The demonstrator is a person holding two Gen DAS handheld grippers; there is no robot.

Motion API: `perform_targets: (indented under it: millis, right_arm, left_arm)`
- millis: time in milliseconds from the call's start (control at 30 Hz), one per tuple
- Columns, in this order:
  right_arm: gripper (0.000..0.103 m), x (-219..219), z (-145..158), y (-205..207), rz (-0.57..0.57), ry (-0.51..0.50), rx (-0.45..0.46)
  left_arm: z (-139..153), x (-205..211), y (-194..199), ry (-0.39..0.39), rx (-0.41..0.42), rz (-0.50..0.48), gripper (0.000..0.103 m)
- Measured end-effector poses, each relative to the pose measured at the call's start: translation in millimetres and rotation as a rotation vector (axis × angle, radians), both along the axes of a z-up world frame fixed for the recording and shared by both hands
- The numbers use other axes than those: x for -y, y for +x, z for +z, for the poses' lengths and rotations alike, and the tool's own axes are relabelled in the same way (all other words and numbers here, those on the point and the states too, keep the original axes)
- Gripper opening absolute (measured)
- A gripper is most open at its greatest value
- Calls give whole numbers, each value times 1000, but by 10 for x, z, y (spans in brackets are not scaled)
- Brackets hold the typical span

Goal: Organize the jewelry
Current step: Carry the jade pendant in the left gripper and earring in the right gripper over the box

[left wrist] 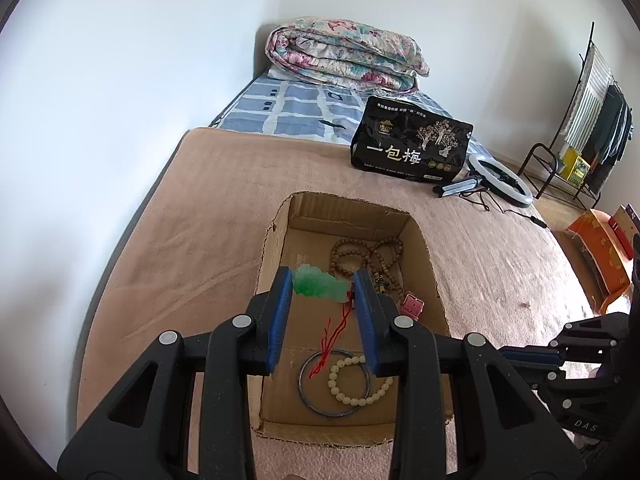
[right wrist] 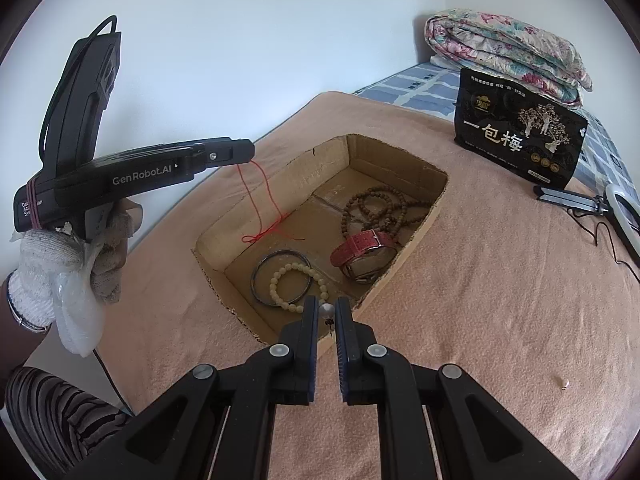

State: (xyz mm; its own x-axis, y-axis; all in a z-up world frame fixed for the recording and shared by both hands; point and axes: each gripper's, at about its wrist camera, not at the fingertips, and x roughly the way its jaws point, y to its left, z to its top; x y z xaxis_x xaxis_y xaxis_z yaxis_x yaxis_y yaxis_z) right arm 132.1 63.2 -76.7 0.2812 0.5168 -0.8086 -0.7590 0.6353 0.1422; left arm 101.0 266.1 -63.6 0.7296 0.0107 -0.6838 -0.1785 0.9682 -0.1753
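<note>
Left claw [left wrist: 322,292] around green pendant [left wrist: 320,286]

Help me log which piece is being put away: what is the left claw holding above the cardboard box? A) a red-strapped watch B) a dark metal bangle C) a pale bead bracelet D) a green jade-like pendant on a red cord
D: the left claw is clamped on the green pendant, whose red cord dangles over the cardboard box.
</note>
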Motion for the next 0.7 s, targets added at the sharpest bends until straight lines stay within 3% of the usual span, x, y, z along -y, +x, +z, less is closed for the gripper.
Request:
perform_targets:
  millis: [700]
  right_arm:
    - [7,-331,-283,91,15,-26,-36]
  left_arm:
    - [-254,-70,360,-18,-47,8,31]
